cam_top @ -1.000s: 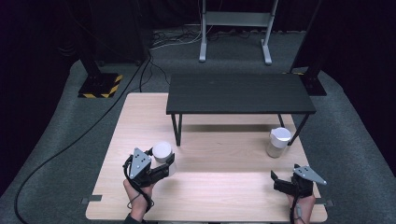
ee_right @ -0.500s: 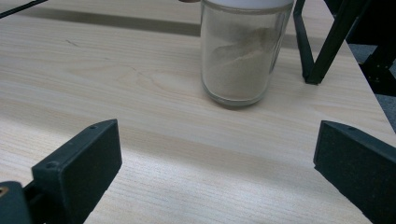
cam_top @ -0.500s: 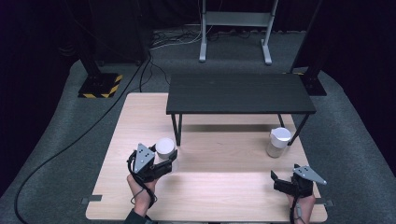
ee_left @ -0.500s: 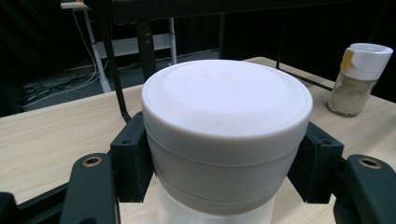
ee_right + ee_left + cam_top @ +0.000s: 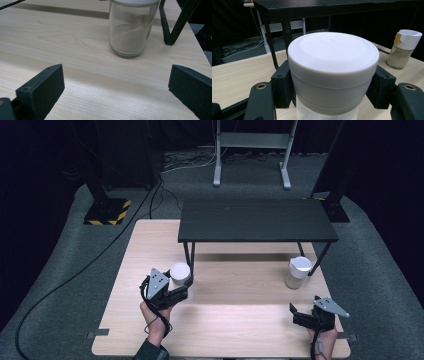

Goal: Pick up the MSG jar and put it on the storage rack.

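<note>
Slightly shifted toward frame centre, left gripper [image 5: 179,287] is clamped on the white-lidded jar [image 5: 180,272]; right gripper [image 5: 300,312], lower right, jaws spread wide.

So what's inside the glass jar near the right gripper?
The glass jar holds a pale beige powder, heaped unevenly, filling over half. Its white lid covers the top, so the upper surface is hidden.

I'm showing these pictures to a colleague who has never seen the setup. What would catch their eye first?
Probably the white-lidded jar, clamped at its lid by the left gripper near the left of the wooden table. Next, the small black table standing on the far half. Then a second jar of pale powder by its right leg, with the right gripper open in front of it.
</note>
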`<state>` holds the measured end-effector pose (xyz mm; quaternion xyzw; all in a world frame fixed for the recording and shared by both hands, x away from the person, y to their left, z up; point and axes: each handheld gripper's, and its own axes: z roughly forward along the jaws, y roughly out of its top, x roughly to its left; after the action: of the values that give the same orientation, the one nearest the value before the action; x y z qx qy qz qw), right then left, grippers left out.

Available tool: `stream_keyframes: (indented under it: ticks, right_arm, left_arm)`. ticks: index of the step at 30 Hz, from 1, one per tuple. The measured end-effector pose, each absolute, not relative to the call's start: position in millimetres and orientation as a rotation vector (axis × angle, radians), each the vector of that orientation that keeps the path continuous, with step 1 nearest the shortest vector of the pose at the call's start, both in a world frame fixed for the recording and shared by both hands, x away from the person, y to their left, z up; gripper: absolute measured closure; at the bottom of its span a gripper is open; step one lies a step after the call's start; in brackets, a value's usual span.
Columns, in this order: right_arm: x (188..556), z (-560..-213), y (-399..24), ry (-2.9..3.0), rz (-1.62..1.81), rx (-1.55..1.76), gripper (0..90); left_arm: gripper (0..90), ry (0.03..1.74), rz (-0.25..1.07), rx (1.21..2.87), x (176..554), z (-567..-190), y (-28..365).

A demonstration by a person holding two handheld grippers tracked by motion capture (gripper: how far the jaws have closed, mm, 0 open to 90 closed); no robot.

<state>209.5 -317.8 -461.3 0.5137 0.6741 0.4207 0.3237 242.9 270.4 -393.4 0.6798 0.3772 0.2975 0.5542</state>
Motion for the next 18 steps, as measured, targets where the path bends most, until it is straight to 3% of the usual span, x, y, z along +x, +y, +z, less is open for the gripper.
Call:
stream_keyframes:
  ticks: [18]
  right_arm:
    - [208.9,-461.7,-317.6,1.763,1.105,1.348,0.0]
  left_arm:
    - [34.0,0.88,0.703,1.617,259.9,-383.9,264.3]
